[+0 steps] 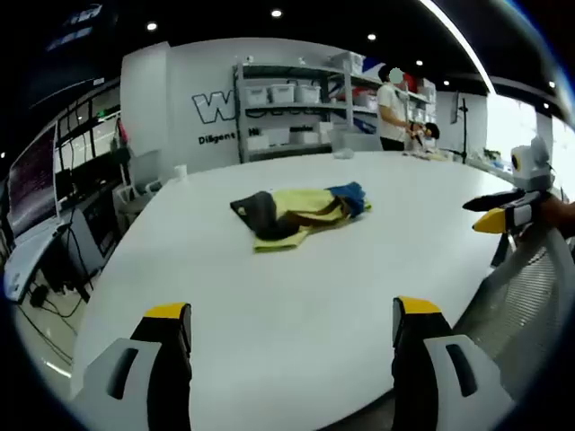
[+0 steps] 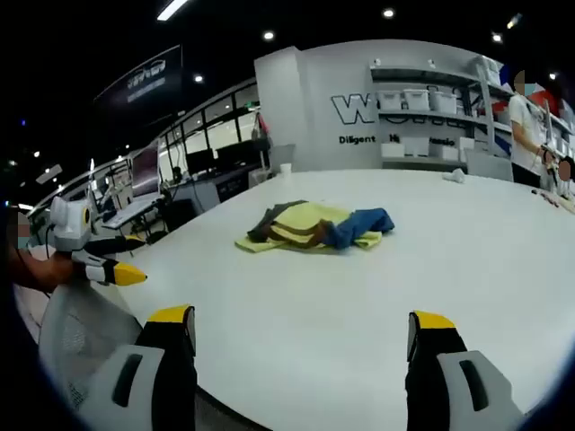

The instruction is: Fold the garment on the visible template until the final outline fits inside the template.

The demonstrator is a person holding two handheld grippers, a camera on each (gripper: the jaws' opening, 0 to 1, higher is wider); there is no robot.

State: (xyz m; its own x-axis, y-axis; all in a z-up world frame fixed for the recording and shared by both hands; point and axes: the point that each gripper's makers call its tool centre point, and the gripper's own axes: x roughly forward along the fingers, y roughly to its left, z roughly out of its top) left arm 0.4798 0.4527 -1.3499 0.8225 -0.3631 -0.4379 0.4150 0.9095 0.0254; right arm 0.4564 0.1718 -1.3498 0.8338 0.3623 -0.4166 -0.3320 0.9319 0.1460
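The garment (image 1: 301, 214) — yellow, with dark and blue parts — lies bunched up in the middle of the white surface (image 1: 296, 305). The left gripper (image 1: 292, 346) is at the bottom of its view, spread wide and holding nothing. The right gripper (image 2: 301, 355) — also at the bottom — is spread wide too, away from the garment.

Bright, even light from recessed ceiling spots (image 1: 276, 13) and a strip light (image 2: 171, 9) over my white surface (image 1: 296, 278), soft shadows, mild glare, fisheye bending at edges, distant shelves (image 1: 287, 108) slightly soft.
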